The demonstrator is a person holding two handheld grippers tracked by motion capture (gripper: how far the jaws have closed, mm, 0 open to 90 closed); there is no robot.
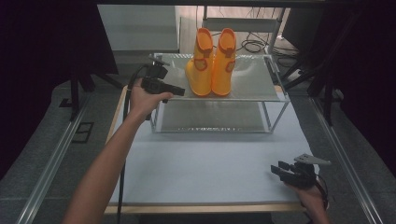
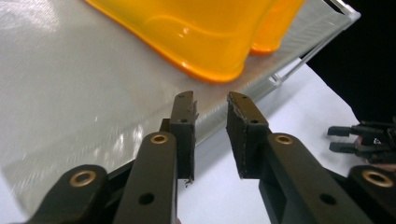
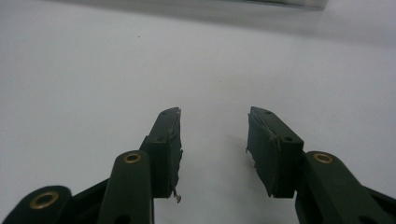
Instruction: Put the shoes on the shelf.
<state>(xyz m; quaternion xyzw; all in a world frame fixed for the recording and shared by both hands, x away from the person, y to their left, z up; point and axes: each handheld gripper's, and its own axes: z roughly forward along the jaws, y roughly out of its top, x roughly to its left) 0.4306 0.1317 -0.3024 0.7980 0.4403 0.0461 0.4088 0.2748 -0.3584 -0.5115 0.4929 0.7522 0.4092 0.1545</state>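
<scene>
Two orange rubber boots stand upright side by side on the top of a clear two-level shelf. My left gripper hovers at the shelf's left front edge, just left of the boots, held level and pointing at them. In the left gripper view its jaws are open with nothing between them, and the nearer boot's sole lies just beyond the tips. My right gripper rests at the table's front right, open and empty, with its jaws over bare white table.
The shelf stands at the back of a white table top with a wooden front edge. Metal rails run along both sides of the table. Cables and a stand lie behind the shelf. The right gripper appears far off in the left gripper view.
</scene>
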